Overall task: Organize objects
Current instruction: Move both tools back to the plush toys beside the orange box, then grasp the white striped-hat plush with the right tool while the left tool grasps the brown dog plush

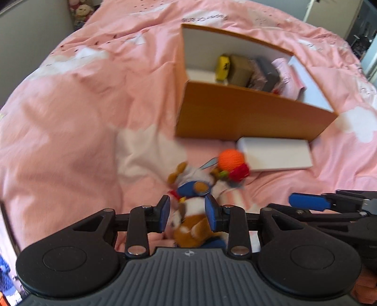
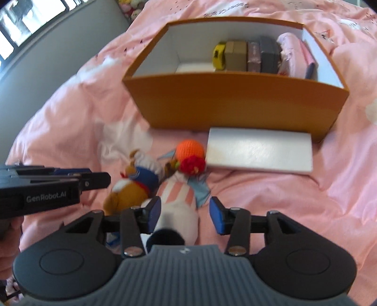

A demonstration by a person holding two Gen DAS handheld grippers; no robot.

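left gripper (image 1: 187, 216) round brown plush toy (image 1: 190, 226), r gripper (image 2: 185, 215) open.

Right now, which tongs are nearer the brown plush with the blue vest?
Left. The left tongs straddle the brown plush, open, one pad on each side. The right tongs sit beside it, open around the pink striped plush.

Home bedroom: pink duvet (image 1: 70, 113), plush toys (image 1: 81, 11).
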